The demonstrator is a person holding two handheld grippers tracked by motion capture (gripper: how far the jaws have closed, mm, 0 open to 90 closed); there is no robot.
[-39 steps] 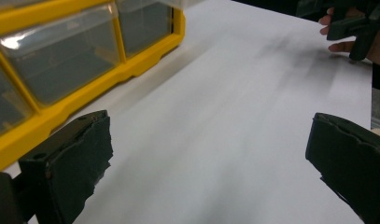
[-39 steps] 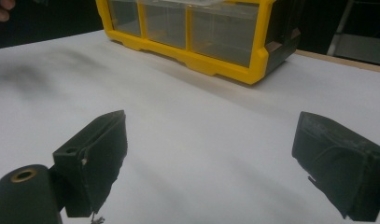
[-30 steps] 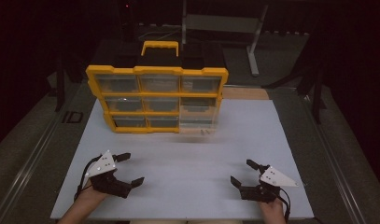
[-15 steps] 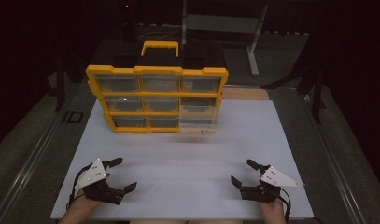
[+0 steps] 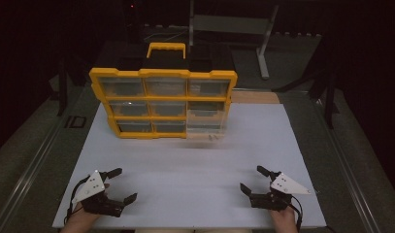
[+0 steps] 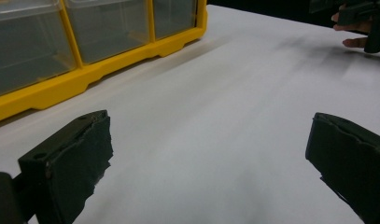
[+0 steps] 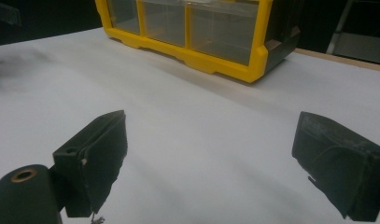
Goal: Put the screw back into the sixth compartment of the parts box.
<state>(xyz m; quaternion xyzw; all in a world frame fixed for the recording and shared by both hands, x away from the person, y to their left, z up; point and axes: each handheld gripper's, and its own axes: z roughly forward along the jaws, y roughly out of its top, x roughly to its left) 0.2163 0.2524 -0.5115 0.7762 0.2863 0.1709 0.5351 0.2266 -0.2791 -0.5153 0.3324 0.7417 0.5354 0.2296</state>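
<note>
A yellow organizer case [image 5: 163,104] with clear drawers and a yellow handle stands upright at the back of the white table board [image 5: 195,165]. My left gripper [image 5: 125,184] rests open near the front left edge, nothing between its jaws. In the left gripper view the left gripper [image 6: 208,158] is spread wide over bare board, with the case [image 6: 85,51] ahead on the left. My right gripper [image 5: 251,178] is open near the front right edge. The right gripper view shows the right gripper [image 7: 211,154] spread wide and holding nothing, the case [image 7: 201,32] beyond it.
A grey metal stand [image 5: 234,24] rises behind the table. A wooden strip [image 5: 255,97] lies just behind the case's right side. The other hand [image 6: 360,28] appears far off in the left gripper view. Dark floor surrounds the board.
My left gripper has drawn back toward the front left edge of the board, still open. The right gripper and the case have stayed in place.
</note>
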